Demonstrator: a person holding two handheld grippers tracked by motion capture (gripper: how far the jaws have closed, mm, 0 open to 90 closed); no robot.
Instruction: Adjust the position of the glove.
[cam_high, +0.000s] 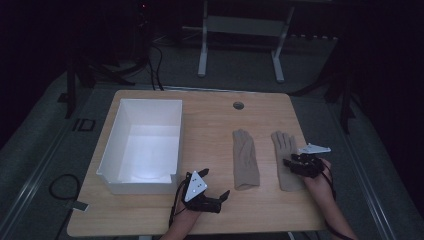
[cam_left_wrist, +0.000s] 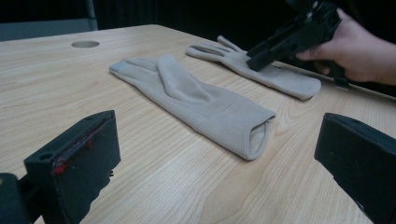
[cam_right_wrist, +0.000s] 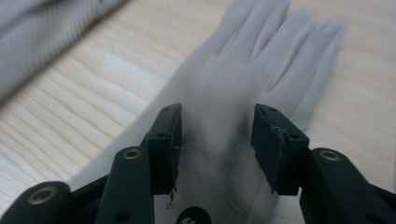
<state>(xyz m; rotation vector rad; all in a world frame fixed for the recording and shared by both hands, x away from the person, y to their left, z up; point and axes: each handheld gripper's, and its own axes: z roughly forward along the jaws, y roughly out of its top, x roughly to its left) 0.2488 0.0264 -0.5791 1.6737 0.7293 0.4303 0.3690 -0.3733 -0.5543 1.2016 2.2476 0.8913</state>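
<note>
A person's two hand-held grippers work over a pale wooden tabletop (cam_high: 210, 115) where a pair of beige knit gloves lies flat, fingers pointing to the far edge. The right gripper (cam_high: 292, 163) hangs low over the right glove (cam_high: 285, 155) at the tabletop's right side, its jaws partly apart with the palm of the glove beneath and between them; in the right gripper view the pads stand either side of the fabric, which lies flat and unpinched, and whether the tips touch the cloth cannot be told. The left glove (cam_high: 245, 160) lies just beside its partner, apart from it, cuff toward the near edge, with its thumb folded across the palm. The left gripper (cam_high: 216, 187) rests near the near edge, left of that glove's cuff, jaws spread wide and holding nothing; its own view looks along the tabletop at the open cuff, with the right hand (cam_left_wrist: 359, 51) and its gripper over the farther glove. A white open-topped bin (cam_high: 112, 150) stands on the left half of the tabletop, well apart from the gloves. A round cable hole (cam_high: 238, 105) sits near the far edge. Each gripper carries a grey three-cornered plate. On the right gripper's body, low in its own view, a fragment of white lettering shows, too cut off to read. No brand or label can be made out on the gloves or the bin.
</note>
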